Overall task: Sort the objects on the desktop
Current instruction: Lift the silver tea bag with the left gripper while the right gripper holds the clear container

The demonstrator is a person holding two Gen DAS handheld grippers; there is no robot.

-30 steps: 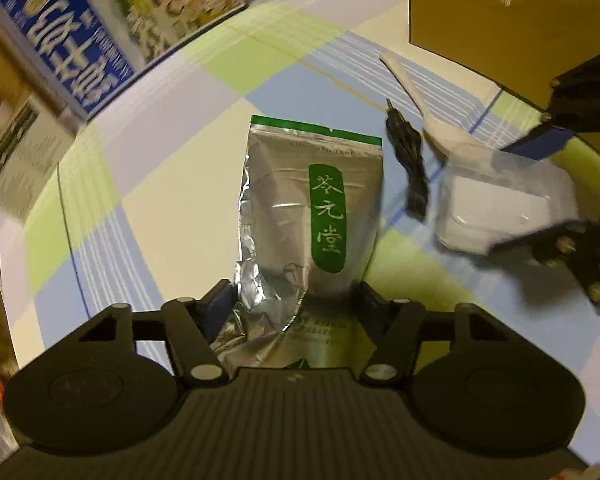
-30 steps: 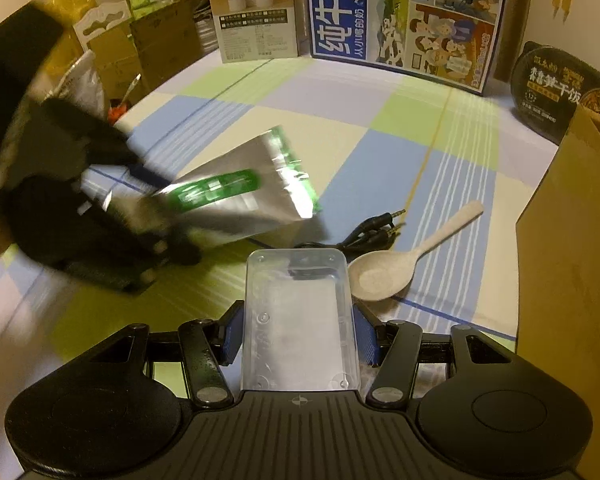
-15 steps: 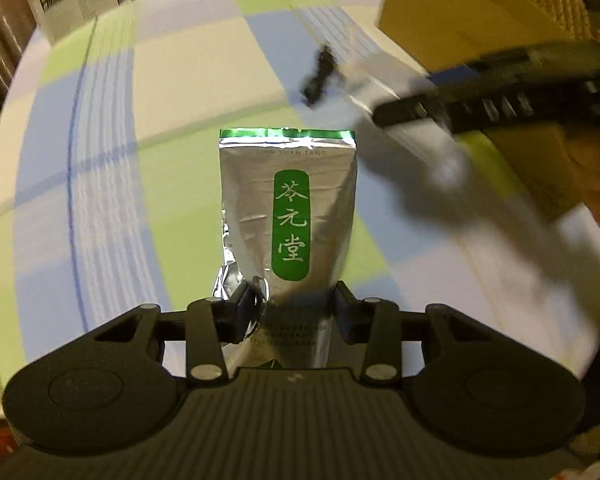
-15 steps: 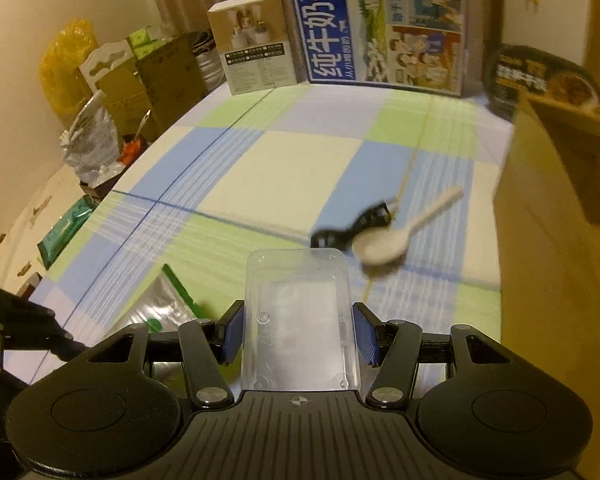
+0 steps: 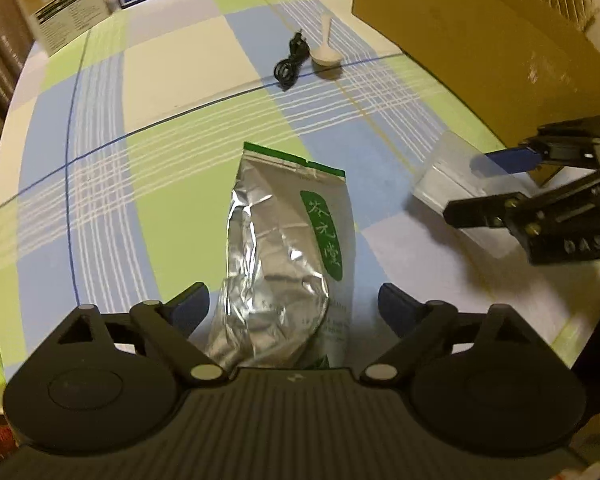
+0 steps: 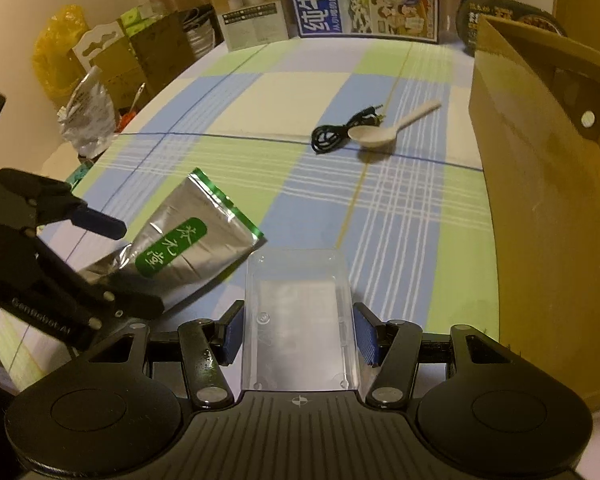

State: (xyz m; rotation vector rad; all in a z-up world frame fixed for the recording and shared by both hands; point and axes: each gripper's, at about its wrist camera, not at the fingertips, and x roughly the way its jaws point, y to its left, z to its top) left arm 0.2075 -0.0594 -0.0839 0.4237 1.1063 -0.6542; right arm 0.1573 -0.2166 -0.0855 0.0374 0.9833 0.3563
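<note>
Pouch (image 5: pixel 288 248) lies at frame centre between your left gripper's (image 5: pixel 294 306) wide fingers; your right gripper (image 6: pixel 298 330) clamps the tray (image 6: pixel 300 320).

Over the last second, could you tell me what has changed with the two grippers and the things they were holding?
The left gripper has opened and let go of the silver tea pouch, which now lies on the checked tablecloth between its spread fingers. The right gripper has swung back beside it, still clamped on the clear plastic tray. The black cable and spoon stayed put.

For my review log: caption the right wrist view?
Right claw holding clear plastic tray beside foil pouch on checked tablecloth.
</note>
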